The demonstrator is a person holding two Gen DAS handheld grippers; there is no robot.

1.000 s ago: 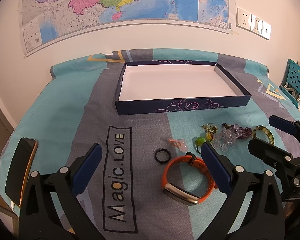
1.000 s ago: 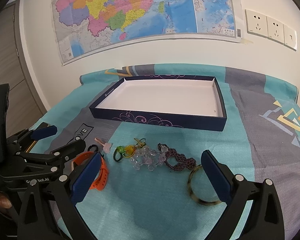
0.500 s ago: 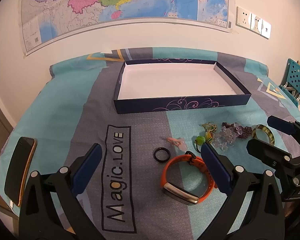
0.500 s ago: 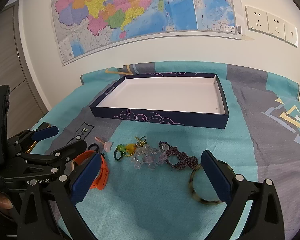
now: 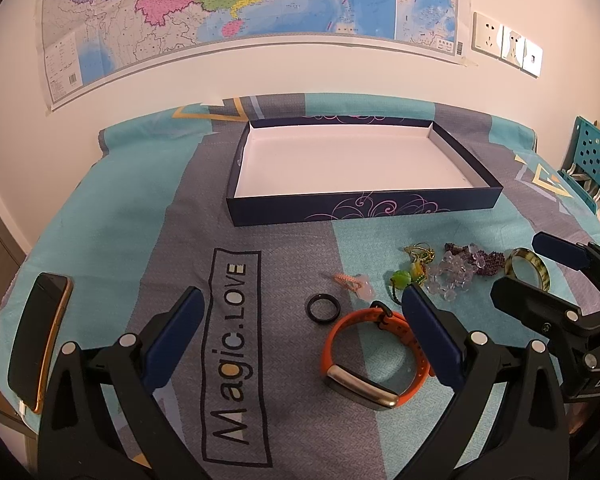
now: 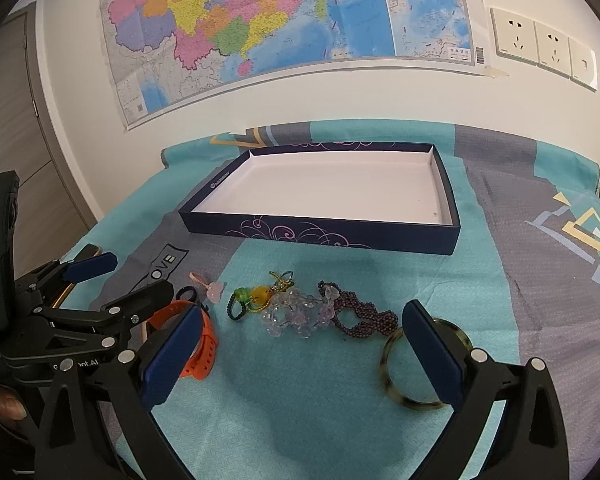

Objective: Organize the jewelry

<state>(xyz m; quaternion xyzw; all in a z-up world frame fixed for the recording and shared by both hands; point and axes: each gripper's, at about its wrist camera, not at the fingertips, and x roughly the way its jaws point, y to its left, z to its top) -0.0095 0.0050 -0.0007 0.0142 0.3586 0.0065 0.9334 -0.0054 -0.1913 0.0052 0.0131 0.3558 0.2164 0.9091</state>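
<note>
Both jaws apart, seemingly empty.

a pale wall carries a coloured map at 12 o'clock, white sockets at 2 o'clock; a teal perforated chair stands at 3 o'clock.

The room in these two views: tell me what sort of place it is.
Probably a home bedroom: a patterned bedspread serves as the work surface, a wall map hangs above it, and household wall sockets sit alongside.
</note>
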